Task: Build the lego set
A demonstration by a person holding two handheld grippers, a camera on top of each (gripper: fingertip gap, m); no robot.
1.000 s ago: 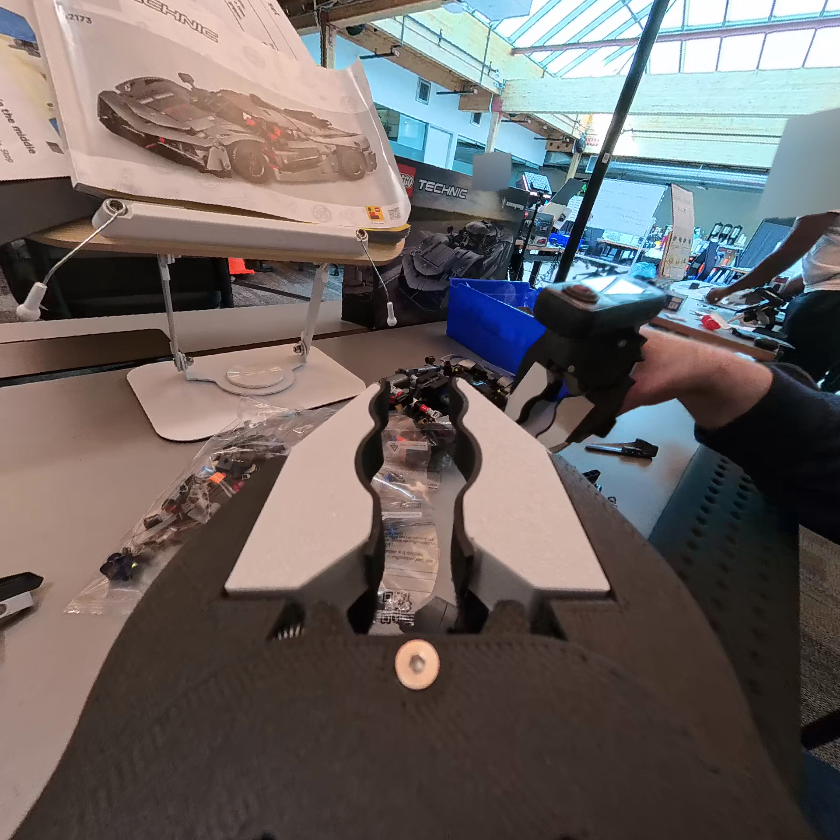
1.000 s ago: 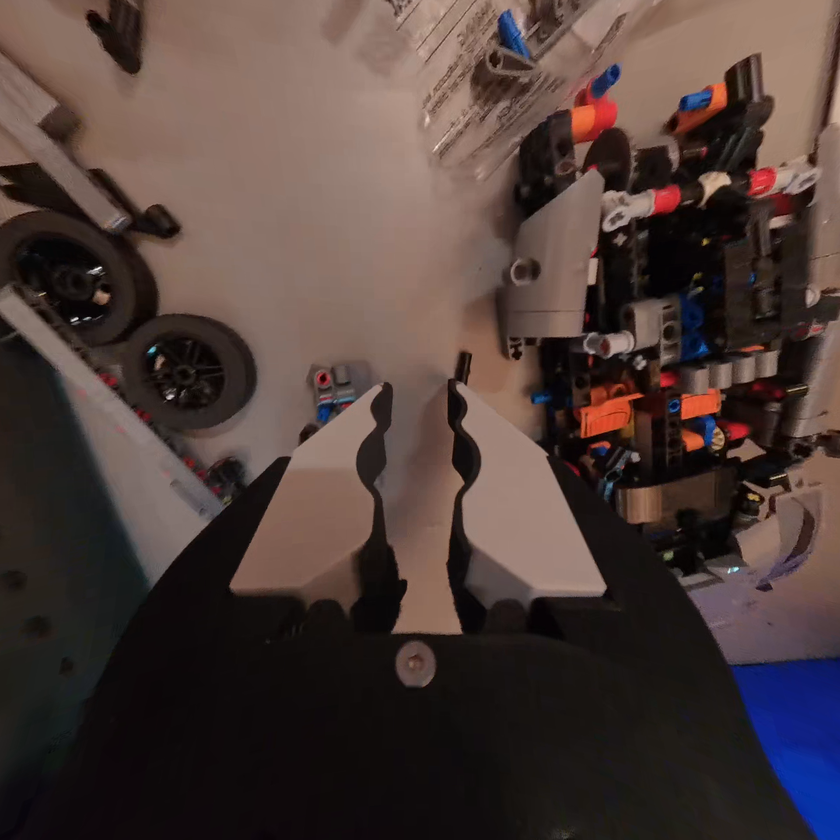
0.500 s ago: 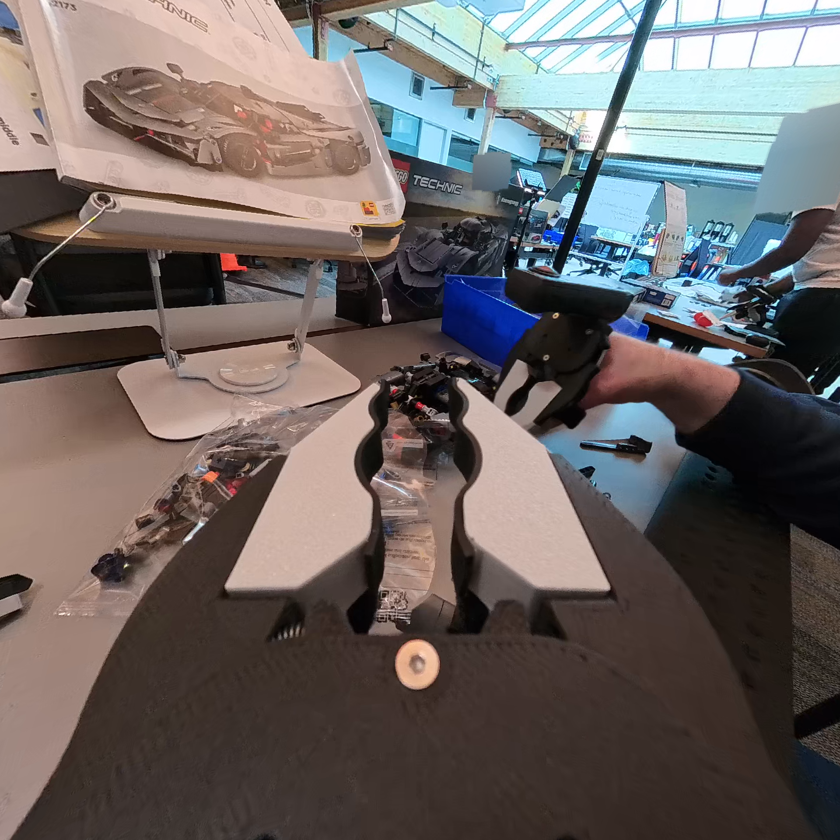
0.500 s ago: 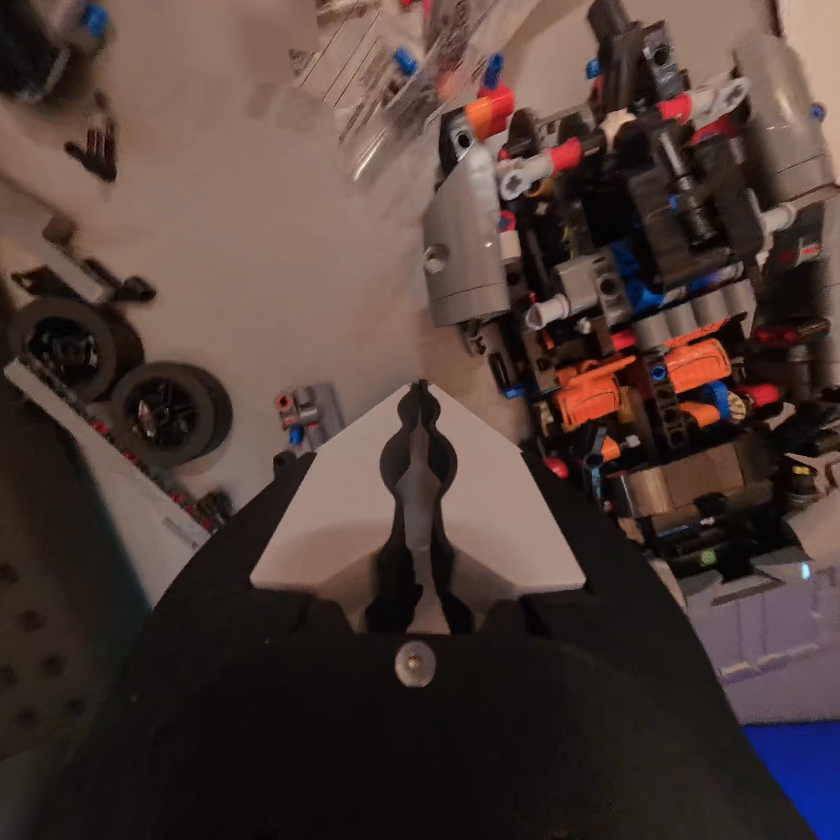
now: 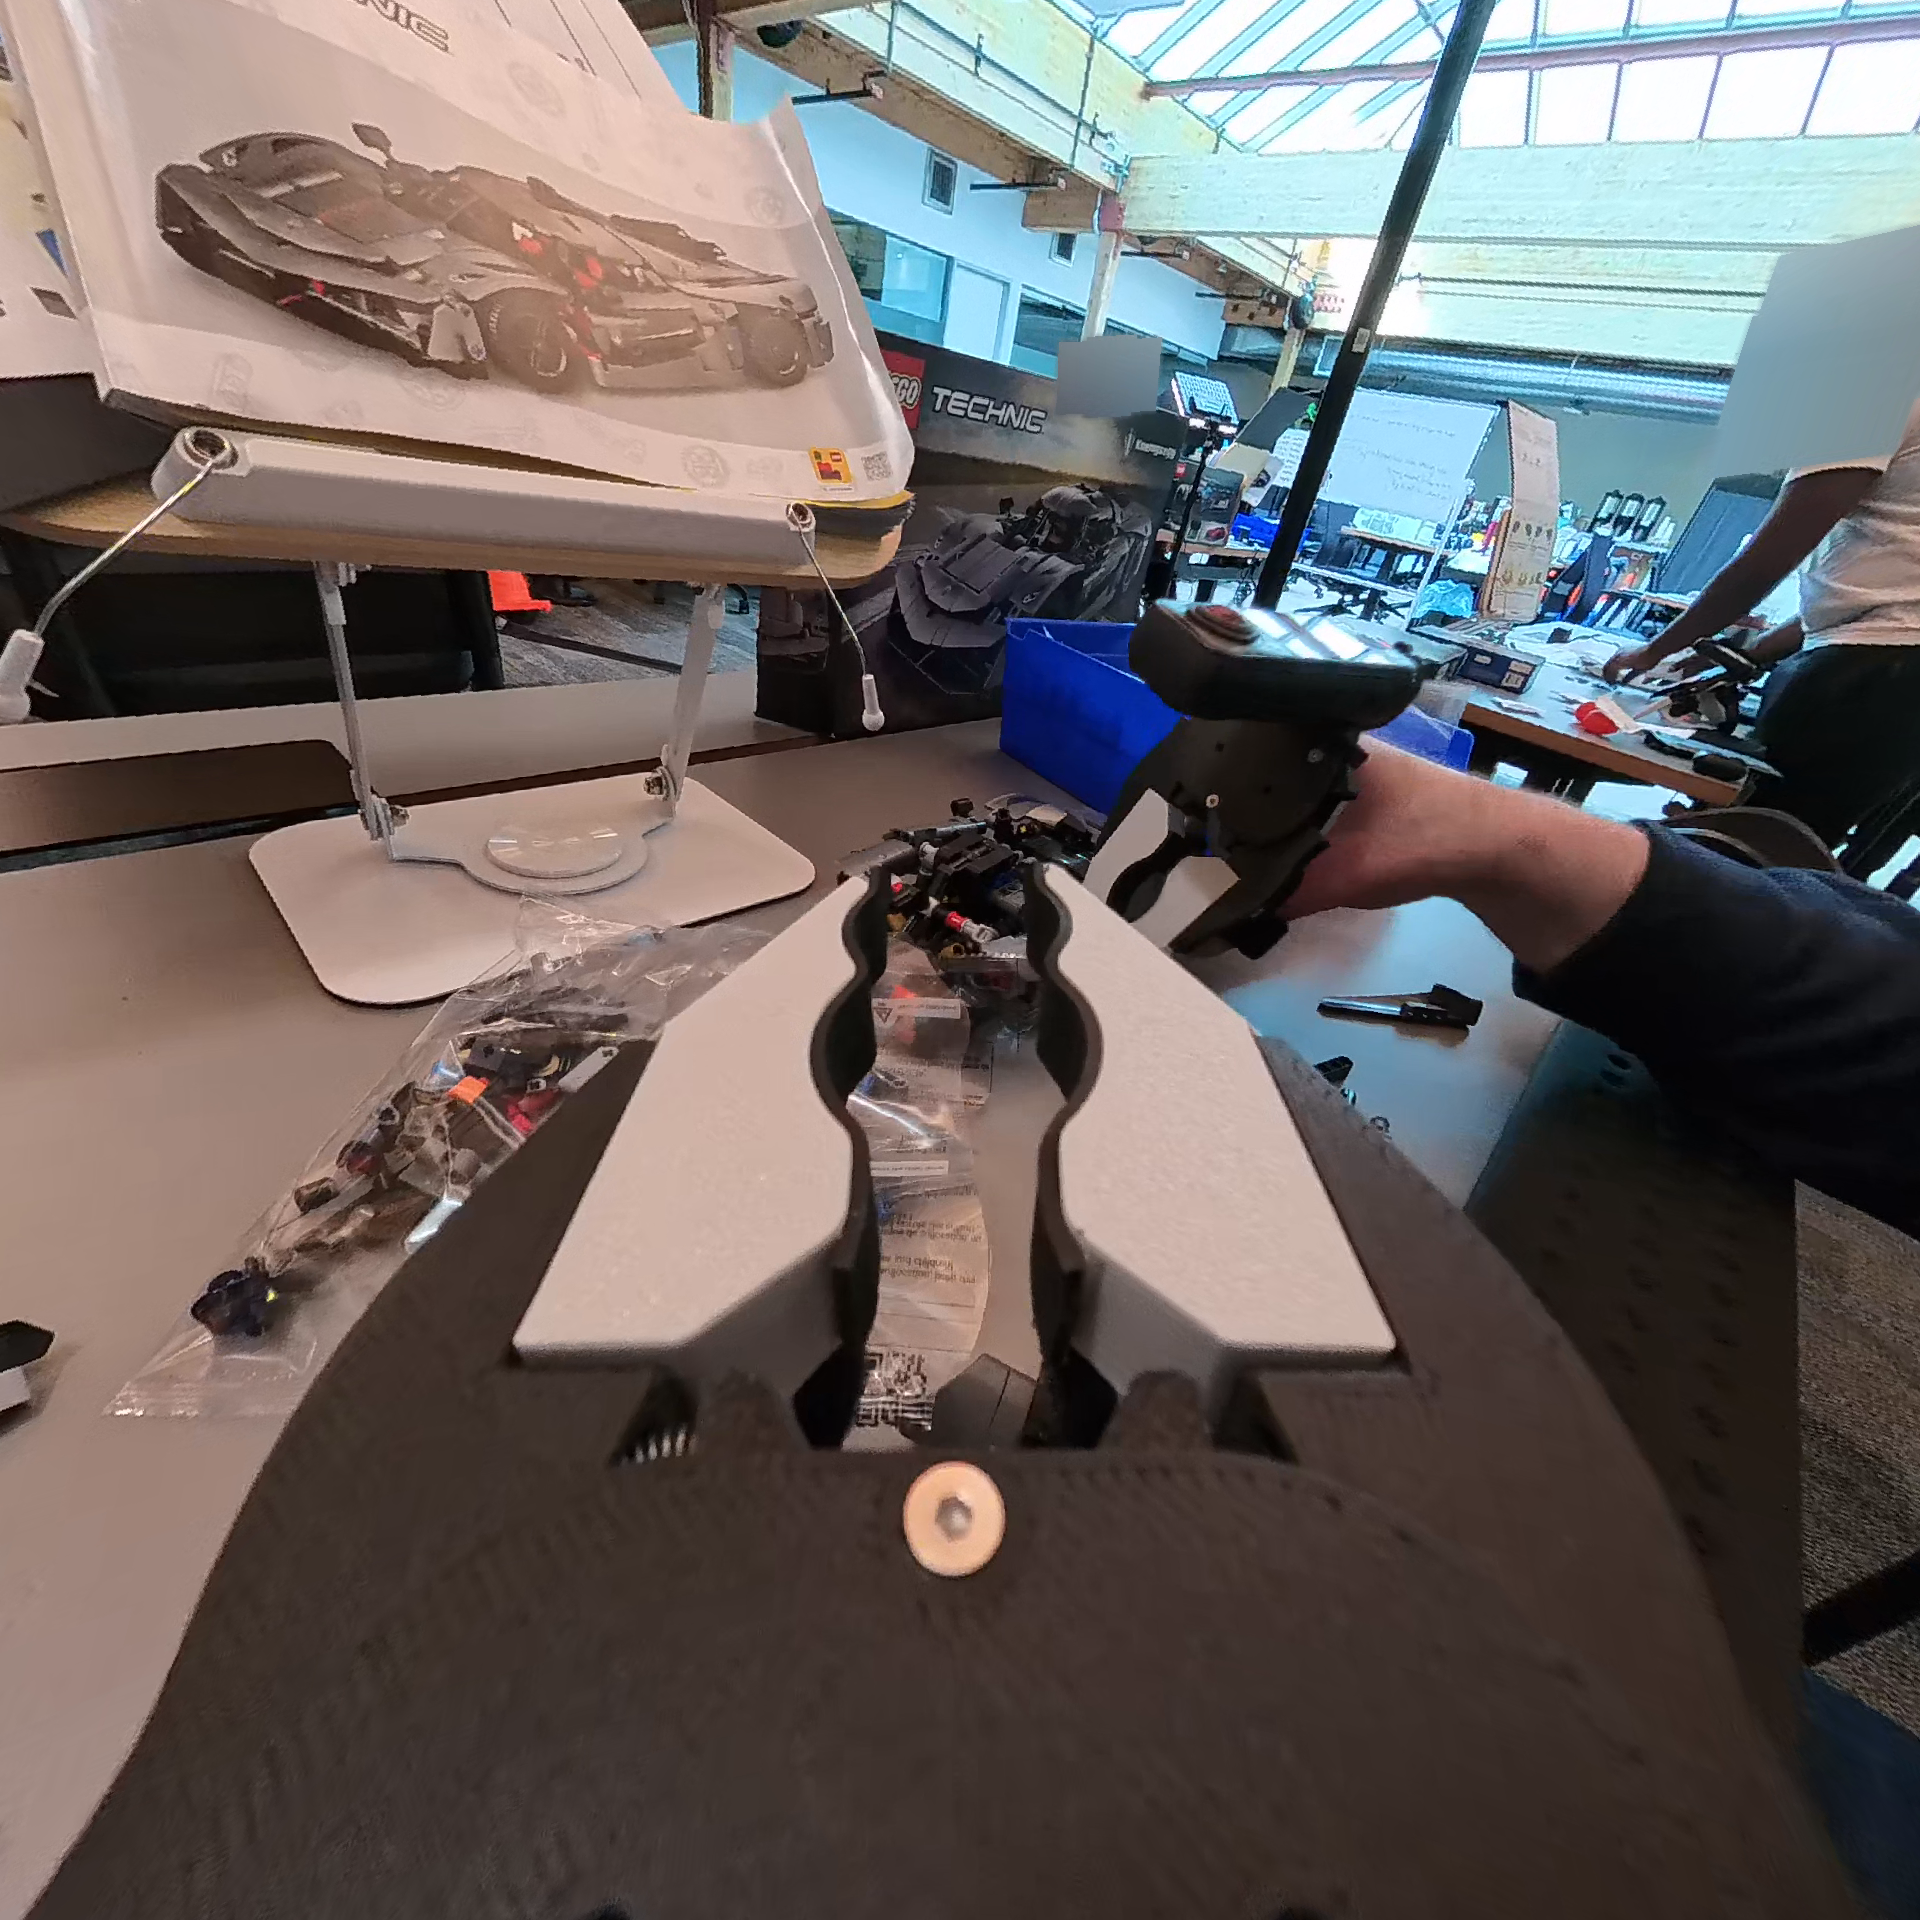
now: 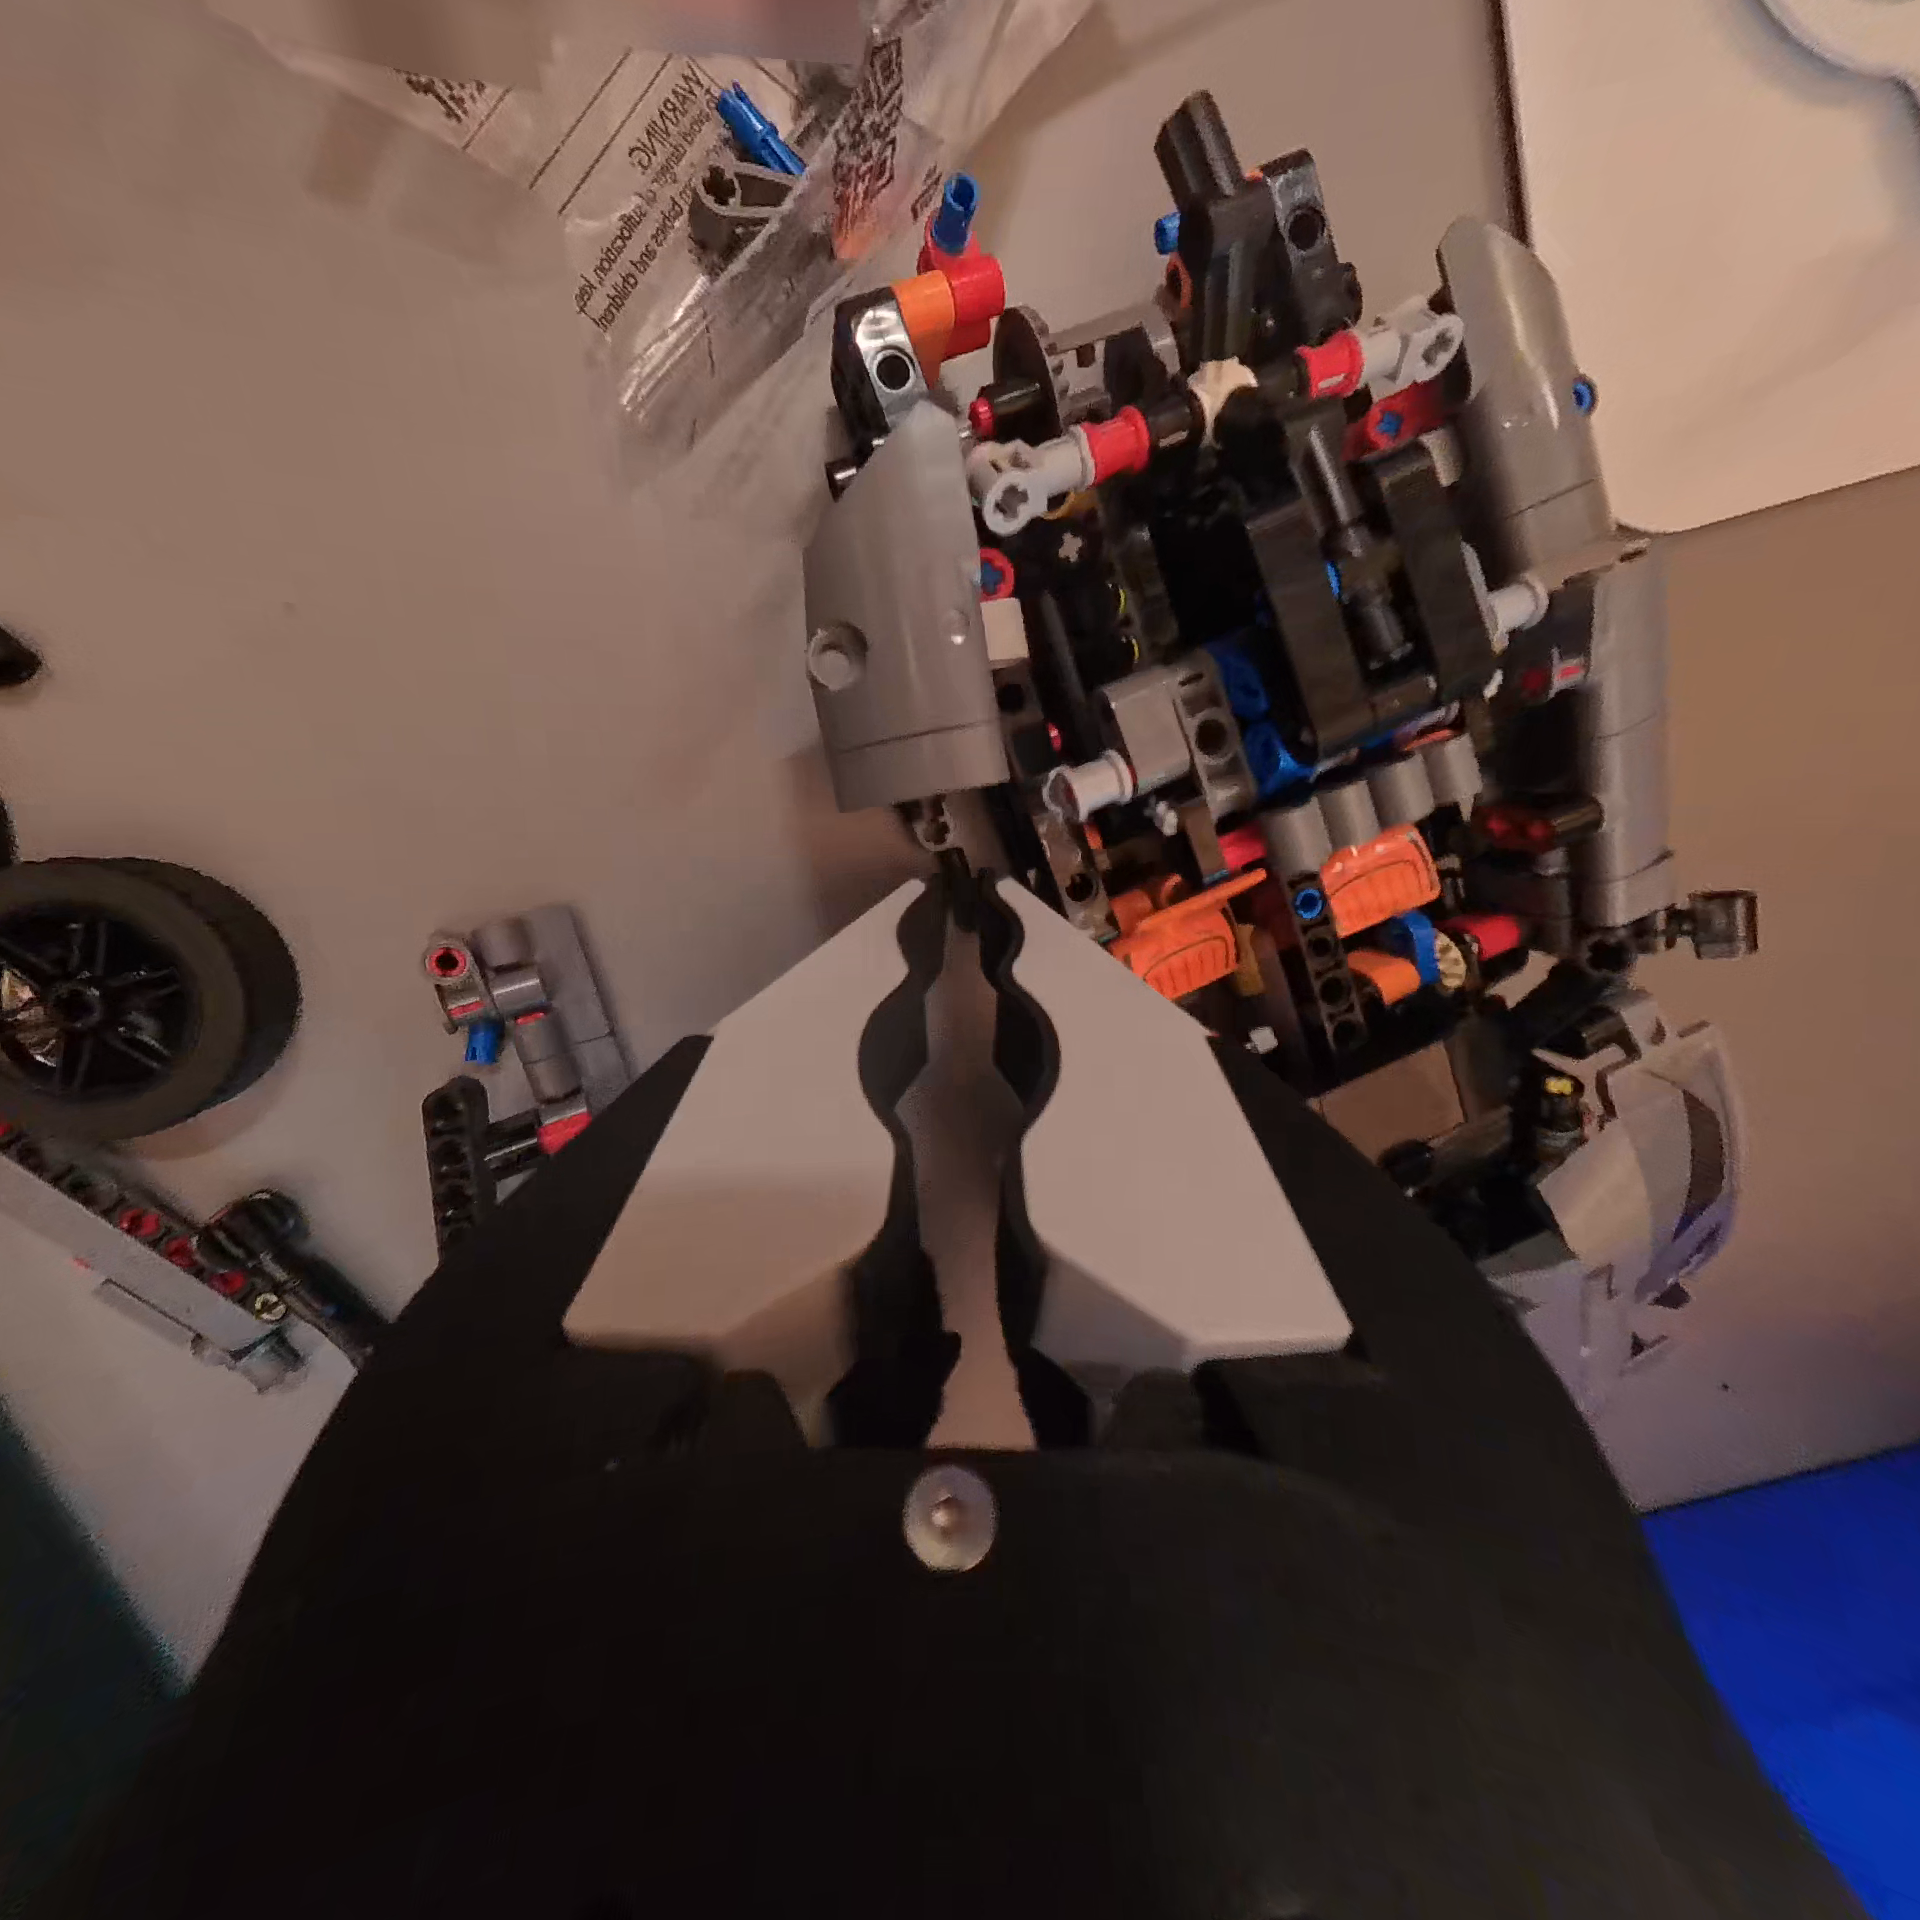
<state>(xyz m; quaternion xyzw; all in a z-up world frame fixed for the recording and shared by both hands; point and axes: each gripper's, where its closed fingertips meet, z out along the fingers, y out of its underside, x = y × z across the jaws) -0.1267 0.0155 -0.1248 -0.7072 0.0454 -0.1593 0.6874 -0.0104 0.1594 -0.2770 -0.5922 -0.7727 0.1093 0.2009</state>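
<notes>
— How was the right gripper (image 6: 958,906) posed, and what did it have?

— It pointed steeply down at the table (image 6: 436,582), with its grey fingers (image 6: 1132,1122) pinched nearly together on a small black pin (image 6: 956,883) at the tips. That pin sat right at the lower edge of the half-built lego car (image 6: 1247,665), below its grey side panel (image 6: 894,634). In the left wrist view a hand (image 5: 1455,831) in a dark sleeve held this gripper low over the model.

— And the left gripper (image 5: 954,914)?

— Level and low, aimed across the table, its fingers (image 5: 717,1122) apart and gripping nothing. A clear bag of parts (image 5: 416,1132) lay under and beside it.

— What lay farther out?

— Two loose black wheels (image 6: 114,997) and a small grey sub-assembly (image 6: 520,997) lay left of the right gripper. A blue bin (image 5: 1081,707) stood behind the model, and an instruction booklet (image 5: 468,239) rested on a white stand (image 5: 540,873).
</notes>
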